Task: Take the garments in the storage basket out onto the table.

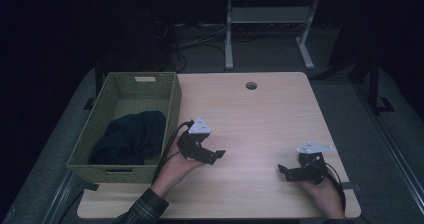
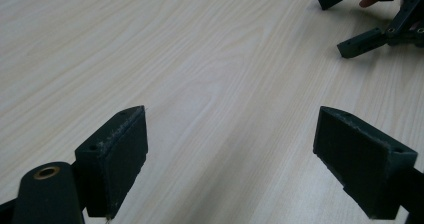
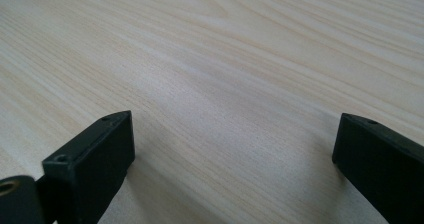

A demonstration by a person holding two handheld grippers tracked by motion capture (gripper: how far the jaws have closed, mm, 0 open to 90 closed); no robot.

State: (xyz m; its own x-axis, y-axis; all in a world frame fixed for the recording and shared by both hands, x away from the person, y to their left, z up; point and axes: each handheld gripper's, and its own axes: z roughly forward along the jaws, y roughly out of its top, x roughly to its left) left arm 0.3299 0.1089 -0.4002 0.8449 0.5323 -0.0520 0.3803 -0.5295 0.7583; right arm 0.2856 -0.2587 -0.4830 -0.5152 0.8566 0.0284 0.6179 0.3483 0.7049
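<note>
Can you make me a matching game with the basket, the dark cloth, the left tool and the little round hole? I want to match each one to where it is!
Things:
1. basket
2. dark cloth
3. left tool
4. round hole

Places:
A. near the far edge of the table
B. inside the basket
C. on the left side of the table
D. just right of the basket, jaws wide apart with nothing between them

Pairs: 1-C, 2-B, 3-D, 4-A
</note>
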